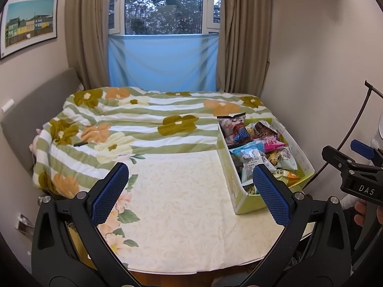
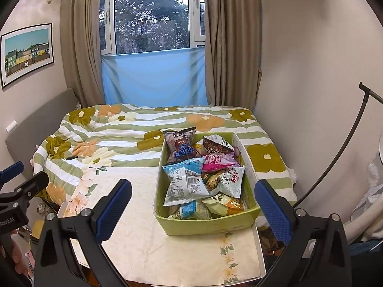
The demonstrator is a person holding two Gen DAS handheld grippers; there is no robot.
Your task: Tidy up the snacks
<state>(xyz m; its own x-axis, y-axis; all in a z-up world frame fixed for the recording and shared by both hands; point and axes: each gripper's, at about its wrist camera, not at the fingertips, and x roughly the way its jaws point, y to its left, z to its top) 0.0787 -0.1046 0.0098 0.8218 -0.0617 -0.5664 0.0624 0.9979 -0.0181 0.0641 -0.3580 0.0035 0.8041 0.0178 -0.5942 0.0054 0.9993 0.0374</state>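
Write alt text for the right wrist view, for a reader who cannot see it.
A green cardboard box packed with snack packets sits on a cream floral tablecloth, framed by the open, empty right tongs. Behind it lie a bed with a flowered quilt and a curtained window; the left tongs show at the left edge.

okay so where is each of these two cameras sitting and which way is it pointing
Left wrist: behind the open left tongs, facing the table, bed and window; snack box at right; the right tongs and fingers show at the edge.
Right wrist: behind the open right tongs, facing the snack box head-on; the left tongs show at left.
Shared: box, table, bed, window.
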